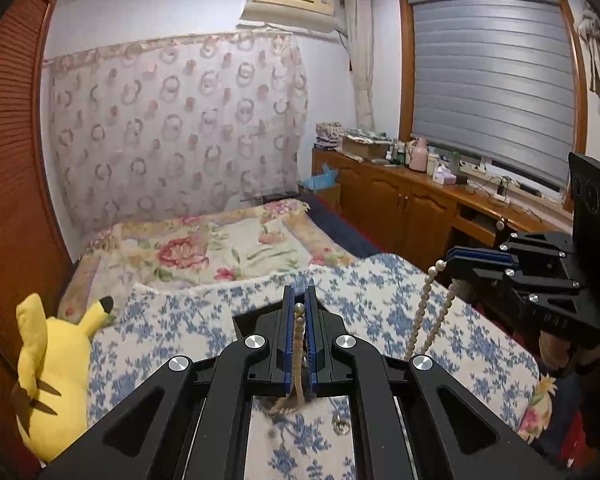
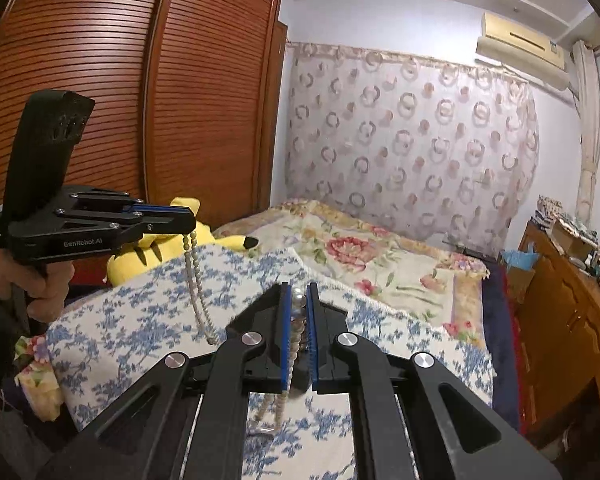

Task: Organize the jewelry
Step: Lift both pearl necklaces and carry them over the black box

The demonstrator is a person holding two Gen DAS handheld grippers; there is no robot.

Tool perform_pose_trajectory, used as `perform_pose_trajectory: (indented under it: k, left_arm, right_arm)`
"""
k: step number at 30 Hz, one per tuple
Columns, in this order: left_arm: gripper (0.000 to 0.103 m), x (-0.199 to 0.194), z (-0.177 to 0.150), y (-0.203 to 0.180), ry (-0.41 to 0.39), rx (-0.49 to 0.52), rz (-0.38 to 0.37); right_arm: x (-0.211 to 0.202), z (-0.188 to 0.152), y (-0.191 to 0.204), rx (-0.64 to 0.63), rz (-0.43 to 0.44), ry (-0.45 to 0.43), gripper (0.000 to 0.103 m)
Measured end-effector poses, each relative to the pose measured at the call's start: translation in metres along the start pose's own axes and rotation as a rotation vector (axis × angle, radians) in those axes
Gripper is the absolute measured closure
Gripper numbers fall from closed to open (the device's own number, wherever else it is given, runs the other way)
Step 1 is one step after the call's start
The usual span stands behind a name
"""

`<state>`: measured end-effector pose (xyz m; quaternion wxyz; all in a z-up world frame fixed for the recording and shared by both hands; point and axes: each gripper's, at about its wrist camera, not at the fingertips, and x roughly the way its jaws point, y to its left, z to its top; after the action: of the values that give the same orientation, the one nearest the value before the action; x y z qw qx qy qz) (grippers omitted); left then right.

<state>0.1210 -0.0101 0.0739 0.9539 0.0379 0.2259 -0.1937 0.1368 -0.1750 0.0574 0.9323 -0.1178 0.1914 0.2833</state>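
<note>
The left gripper (image 1: 299,312) is clamped tight on a pearl necklace (image 1: 299,334), the beads pinched between its blue pads. The right gripper (image 2: 299,308) is likewise closed hard on a pearl strand, with a few larger beads showing at its tips. In each view the other gripper is seen from the side with a doubled loop of pearls hanging down from its closed jaws, so the jewelry is held up in the air above the blue-flowered blanket (image 1: 380,292) on the bed, not resting on it.

Whether this is one long necklace shared between both grippers or two separate strands cannot be told, since the lower ends drop out of sight below the jaws. A small ring-like metal piece (image 1: 341,425) lies on the blanket under the left gripper; it may be a clasp or another item.

The strand looks light and fully limp, so it will likely swing and drape rather than hold a shape. The beads are round and smooth, so they could slip through the pads, and the thread could probably snap if the two grippers pull apart. Pinching across the string between beads seems the safest hold.

Counted: two grippers, one yellow plush toy (image 1: 56,364), one bed.
</note>
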Motion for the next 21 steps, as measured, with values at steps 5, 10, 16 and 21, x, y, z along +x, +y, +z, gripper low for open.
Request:
perform_pose_trajectory:
  k: [5,10,16,21]
  left_arm:
    - [0.099,0.008,0.023,0.001,-0.016,0.012,0.019]
    - [0.098,0.017,0.041,0.005,-0.025,0.011,0.036]
    - [0.099,0.026,0.061,0.01,-0.035,0.0,0.055]
    - [0.098,0.036,0.073,0.013,-0.032,-0.005,0.061]
  right_arm:
    - [0.008,0.02,-0.007,-0.006,-0.029,-0.024,0.095]
    - [0.016,0.036,-0.016,-0.004,-0.044,-0.04,0.095]
    - [0.026,0.054,-0.022,-0.009,-0.057,-0.056,0.095]
    - [0.034,0.063,-0.022,-0.017,-0.062,-0.058,0.095]
